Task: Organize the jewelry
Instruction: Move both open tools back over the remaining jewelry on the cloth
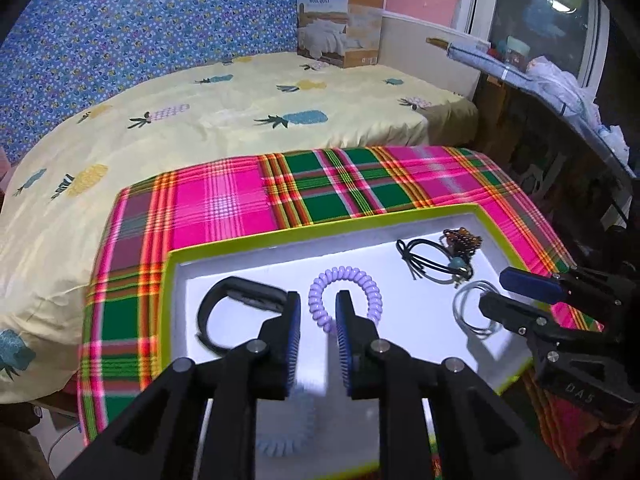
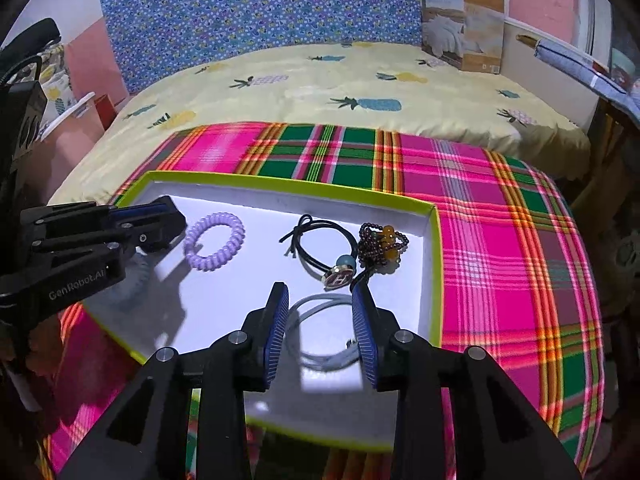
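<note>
A white tray with a lime-green rim point(image 1: 320, 232) point(image 2: 304, 188) lies on a plaid cloth. In it are a purple spiral hair tie point(image 1: 346, 280) point(image 2: 214, 246), a black wristband point(image 1: 236, 304), a black cord hair tie with a charm point(image 1: 432, 258) point(image 2: 328, 244), a dark bead bracelet with amber beads point(image 1: 462, 238) point(image 2: 382, 244) and a grey hair tie point(image 1: 474, 308) point(image 2: 320, 332). My left gripper point(image 1: 318, 336) point(image 2: 152, 220) is open and empty, just in front of the purple tie. My right gripper point(image 2: 320, 328) point(image 1: 516, 292) is open, its fingers either side of the grey tie.
The plaid cloth point(image 1: 248, 200) point(image 2: 500, 240) covers a small table in front of a bed with a pale yellow pineapple quilt point(image 1: 200, 120) point(image 2: 360, 80). A quilt box point(image 1: 340, 24) stands at the bed's far end. A cluttered shelf point(image 1: 540, 76) runs along the right.
</note>
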The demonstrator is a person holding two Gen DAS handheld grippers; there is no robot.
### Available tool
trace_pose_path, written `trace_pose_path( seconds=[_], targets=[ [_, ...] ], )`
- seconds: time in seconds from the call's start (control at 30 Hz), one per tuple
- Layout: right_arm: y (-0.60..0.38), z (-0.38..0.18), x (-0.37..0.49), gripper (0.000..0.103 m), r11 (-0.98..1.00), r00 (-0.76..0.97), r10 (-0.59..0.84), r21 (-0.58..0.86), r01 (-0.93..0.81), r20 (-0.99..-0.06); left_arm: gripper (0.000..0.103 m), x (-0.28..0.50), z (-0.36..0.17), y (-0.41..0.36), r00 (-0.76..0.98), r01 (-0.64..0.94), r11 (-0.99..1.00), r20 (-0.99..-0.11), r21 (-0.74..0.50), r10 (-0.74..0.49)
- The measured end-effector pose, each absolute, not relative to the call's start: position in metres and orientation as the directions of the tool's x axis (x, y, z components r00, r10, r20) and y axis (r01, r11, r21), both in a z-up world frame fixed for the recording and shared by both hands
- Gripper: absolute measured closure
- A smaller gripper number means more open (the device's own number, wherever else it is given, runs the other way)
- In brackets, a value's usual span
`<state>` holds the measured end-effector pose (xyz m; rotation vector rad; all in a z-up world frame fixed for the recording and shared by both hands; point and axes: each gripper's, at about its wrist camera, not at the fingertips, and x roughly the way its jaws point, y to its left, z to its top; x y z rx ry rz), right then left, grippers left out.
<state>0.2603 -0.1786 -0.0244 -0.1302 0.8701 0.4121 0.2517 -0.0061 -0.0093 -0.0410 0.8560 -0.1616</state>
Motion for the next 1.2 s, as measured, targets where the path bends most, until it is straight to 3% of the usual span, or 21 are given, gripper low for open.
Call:
trace_pose_path(
  seconds=[0.7,1.2],
  targets=[
    [-0.199,0.012,0.127,0.069,0.891,0.619,0.372,0.080,-0.447,-0.692,0.084,0.119,0.017,0.005,0.697,0.141,0.983,-0.693,-0.116,-0.181],
    [-0.204,0.007,0.075,0.069,0.882,0.615,0.401,0.102,-0.461,-0.679,0.084,0.054,0.013,0.010,0.703,0.130,0.979,-0.682,-0.157,-0.203]
  ],
)
